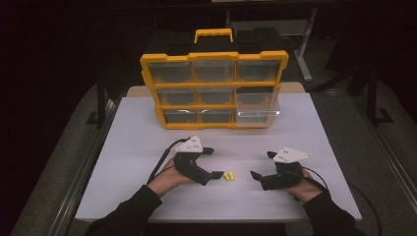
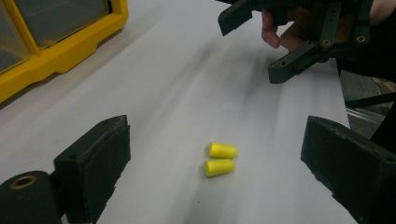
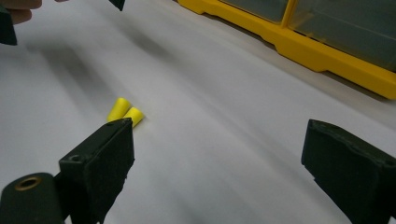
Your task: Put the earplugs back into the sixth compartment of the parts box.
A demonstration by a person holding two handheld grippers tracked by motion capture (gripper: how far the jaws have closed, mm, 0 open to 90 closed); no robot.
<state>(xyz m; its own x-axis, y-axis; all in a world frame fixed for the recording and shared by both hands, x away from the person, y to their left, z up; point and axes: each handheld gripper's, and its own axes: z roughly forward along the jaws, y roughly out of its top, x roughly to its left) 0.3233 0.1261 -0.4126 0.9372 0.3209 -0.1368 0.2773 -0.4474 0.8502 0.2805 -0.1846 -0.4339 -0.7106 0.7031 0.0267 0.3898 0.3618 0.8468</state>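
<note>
Earplugs (image 1: 228, 175) lie side by side, touching, on the white desk (image 1: 147, 196), between two grippers with jaws spread wide.
Seen from the left gripper (image 1: 210, 162), they sit near 12 o'clock; the right gripper (image 1: 260, 165) is past them. They are small, round and light, so one may roll away or get pushed if the jaws close crooked. The yellow drawer organizer (image 1: 215, 89) stands well apart.

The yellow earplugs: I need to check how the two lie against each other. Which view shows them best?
The left gripper view: the yellow earplugs lie side by side, centred between the left gripper's open jaws. The right gripper view shows them farther off, partly behind its left jaw. The high view shows them as small specks.
</note>
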